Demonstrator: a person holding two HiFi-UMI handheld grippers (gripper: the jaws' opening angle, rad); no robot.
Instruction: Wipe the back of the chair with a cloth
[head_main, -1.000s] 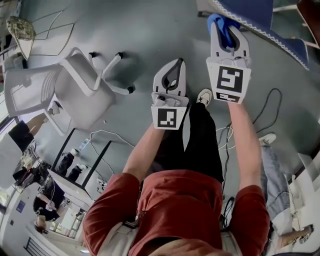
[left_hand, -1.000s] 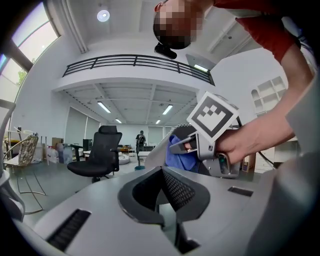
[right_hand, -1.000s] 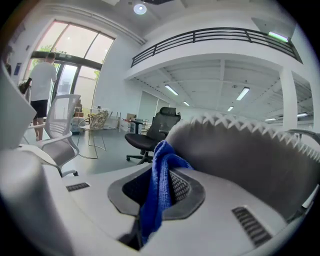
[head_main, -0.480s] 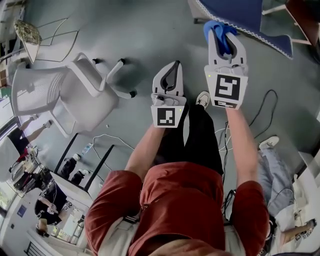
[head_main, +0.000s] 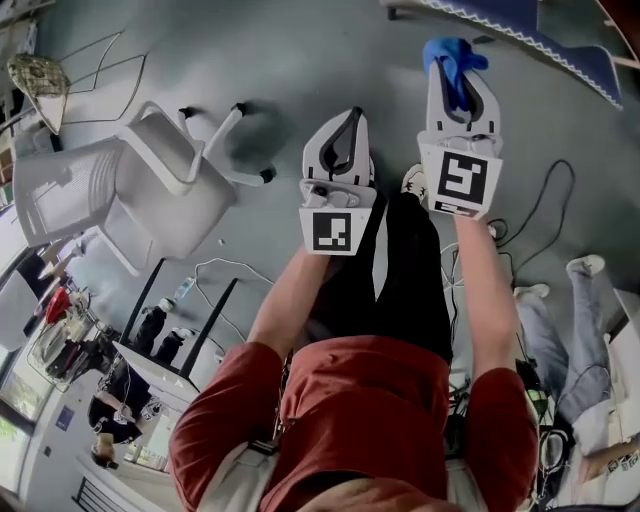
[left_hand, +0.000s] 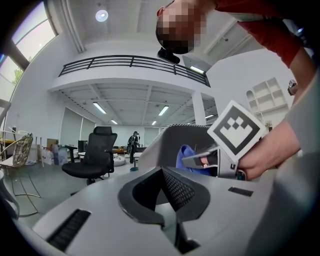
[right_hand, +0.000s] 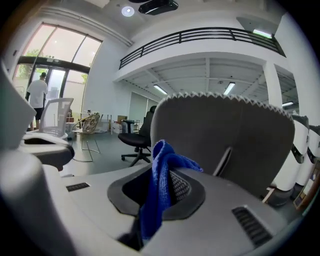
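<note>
Head view: L claw (head_main: 351, 125) and R claw (head_main: 455, 62) held out side by side over grey floor (head_main: 290, 50), crumpled blue knit cloth (head_main: 452, 50) at R claw's tip, white plastic slatted chair (head_main: 150, 200) well off to the left. L gripper view: L claw pressed together, nothing in it. R gripper view: R claw pinching the cloth, w/ grey padded chair back (right_hand: 225, 140), zigzag-edged, near behind it.

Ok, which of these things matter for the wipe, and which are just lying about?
Job: cloth in the right gripper's jaws; grey chair back just ahead.
Lying about: white chair; black office chair; wire chair.
</note>
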